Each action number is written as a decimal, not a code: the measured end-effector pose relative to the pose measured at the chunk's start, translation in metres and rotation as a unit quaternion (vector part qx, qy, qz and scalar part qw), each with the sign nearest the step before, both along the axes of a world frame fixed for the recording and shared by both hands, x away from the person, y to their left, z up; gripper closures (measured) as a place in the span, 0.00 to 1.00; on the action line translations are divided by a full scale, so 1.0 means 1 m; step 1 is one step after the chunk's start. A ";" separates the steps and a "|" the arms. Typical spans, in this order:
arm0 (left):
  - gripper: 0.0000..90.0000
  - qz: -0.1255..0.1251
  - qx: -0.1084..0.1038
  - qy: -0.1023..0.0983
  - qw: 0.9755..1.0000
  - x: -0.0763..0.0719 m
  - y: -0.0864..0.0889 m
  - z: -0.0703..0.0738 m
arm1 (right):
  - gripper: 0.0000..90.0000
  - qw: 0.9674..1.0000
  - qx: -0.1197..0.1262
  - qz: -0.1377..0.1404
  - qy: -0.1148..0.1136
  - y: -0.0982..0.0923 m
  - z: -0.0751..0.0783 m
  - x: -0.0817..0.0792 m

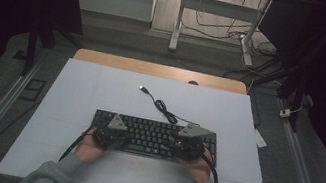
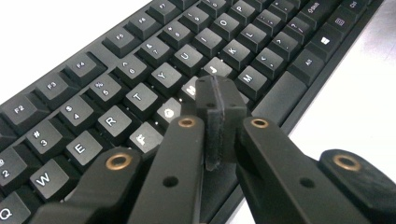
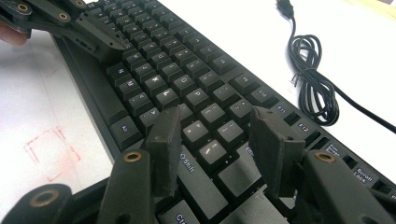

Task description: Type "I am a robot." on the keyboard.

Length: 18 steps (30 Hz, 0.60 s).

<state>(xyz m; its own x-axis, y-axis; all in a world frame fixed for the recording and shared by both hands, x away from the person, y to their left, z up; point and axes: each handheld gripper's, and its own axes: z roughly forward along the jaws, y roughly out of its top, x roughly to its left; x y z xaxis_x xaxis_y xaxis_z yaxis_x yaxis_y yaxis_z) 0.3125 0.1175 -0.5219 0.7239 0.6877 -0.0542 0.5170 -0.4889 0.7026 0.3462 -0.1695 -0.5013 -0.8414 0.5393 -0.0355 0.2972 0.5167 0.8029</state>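
High view: one keyboard (image 1: 153, 135), two claws (image 1: 112, 136) (image 1: 187, 144).

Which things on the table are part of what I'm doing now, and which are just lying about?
In the job:
- black rectangular plastic keyboard
- left gripper, fingers shut over the middle keys
- right gripper, fingers open over the keys near Shift

Lying about:
- coiled black USB cable, trailing from the keyboard
- white table sheet

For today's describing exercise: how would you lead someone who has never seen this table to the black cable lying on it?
Start at the white sheet covering the table, then find the black keyboard near its front edge. Just behind the keyboard's right half lies the cable, bunched in a small coil, its USB plug lying loose toward the sheet's middle. It is the only thin, looping thing there.
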 end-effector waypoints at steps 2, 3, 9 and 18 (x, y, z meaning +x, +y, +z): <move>0.99 0.000 0.002 0.002 1.000 0.000 0.000 0.000 | 0.60 1.000 -0.001 0.000 0.000 0.000 0.000 0.000; 0.99 -0.001 0.008 0.004 1.000 0.000 -0.001 -0.002 | 0.60 1.000 -0.001 0.000 0.000 0.000 0.000 0.000; 0.99 0.000 0.002 -0.008 1.000 -0.002 0.000 0.000 | 0.60 1.000 -0.001 0.000 -0.001 0.000 0.000 0.000; 0.91 0.054 -0.053 -0.035 0.997 -0.007 0.036 0.019 | 0.60 1.000 0.002 -0.001 -0.002 -0.001 0.000 0.000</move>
